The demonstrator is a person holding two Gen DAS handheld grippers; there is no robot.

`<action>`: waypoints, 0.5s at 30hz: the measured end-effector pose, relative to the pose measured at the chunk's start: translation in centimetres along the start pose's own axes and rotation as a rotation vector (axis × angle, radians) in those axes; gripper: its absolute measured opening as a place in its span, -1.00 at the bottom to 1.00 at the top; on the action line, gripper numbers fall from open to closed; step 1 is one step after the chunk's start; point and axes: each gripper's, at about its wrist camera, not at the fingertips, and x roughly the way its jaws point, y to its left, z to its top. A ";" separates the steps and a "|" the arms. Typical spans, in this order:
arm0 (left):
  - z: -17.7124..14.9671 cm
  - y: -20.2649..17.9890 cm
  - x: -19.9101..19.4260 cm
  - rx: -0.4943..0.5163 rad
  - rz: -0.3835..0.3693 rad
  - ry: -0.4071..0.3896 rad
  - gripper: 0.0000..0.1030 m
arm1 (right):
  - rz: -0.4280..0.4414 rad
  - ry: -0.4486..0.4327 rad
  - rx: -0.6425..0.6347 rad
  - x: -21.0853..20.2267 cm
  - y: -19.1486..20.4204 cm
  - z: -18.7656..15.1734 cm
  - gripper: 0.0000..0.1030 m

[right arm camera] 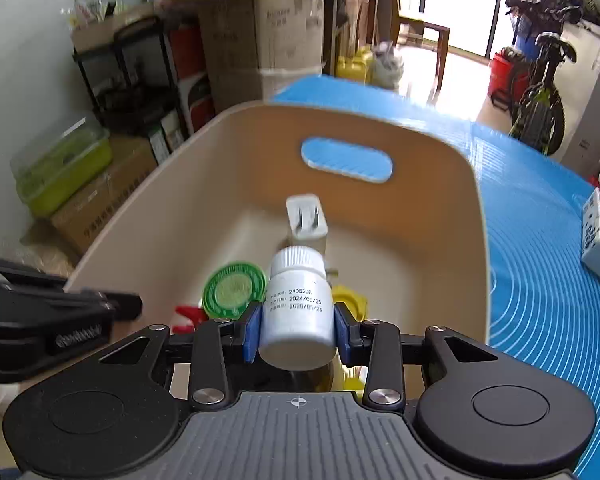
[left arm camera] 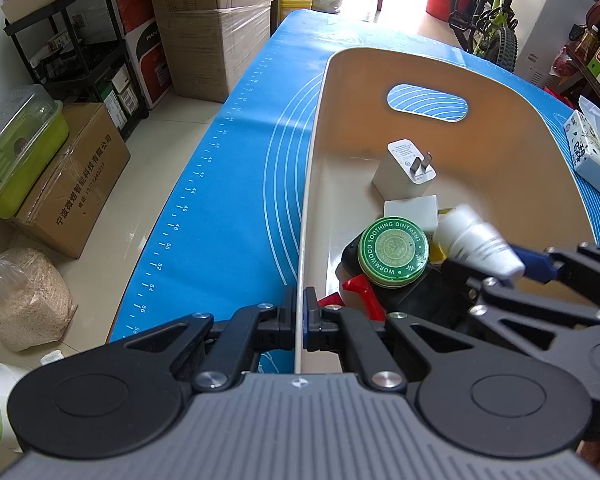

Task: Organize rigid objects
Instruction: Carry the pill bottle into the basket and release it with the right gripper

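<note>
While left tool (left arm camera: pixel 300 312) pinches beige bin (right arm camera: pixel 440 216) by near rim, right tool (right arm camera: pixel 296 326) clamps white pill bottle (right arm camera: pixel 298 304) above bin interior; green ointment tin (left arm camera: pixel 394 251), white charger (left arm camera: pixel 404 170), red piece (left arm camera: pixel 360 292) lie inside bin; bin sits on blue mat (left arm camera: pixel 228 184) covering table
</note>
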 end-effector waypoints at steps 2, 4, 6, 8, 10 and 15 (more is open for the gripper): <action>0.1 0.0 0.0 0.001 0.001 0.000 -0.92 | -0.008 0.030 -0.008 0.6 0.1 -0.1 -0.14; 0.1 0.0 0.0 0.000 0.001 0.000 -0.92 | -0.014 0.050 -0.004 0.9 0.0 -0.3 -0.14; 0.1 0.0 0.0 0.001 0.001 0.000 -0.92 | -0.011 0.060 0.002 0.9 -0.2 -0.4 -0.13; 0.1 0.0 0.0 0.000 0.001 0.000 -0.91 | -0.010 0.062 0.011 0.7 -0.4 -0.5 -0.07; 0.1 0.0 0.0 0.000 0.001 -0.001 -0.91 | 0.002 0.049 0.021 0.3 -0.6 -0.6 -0.01; 0.1 0.0 0.0 0.004 0.007 -0.003 -0.90 | 0.026 0.016 0.047 -0.9 -1.1 -0.7 0.29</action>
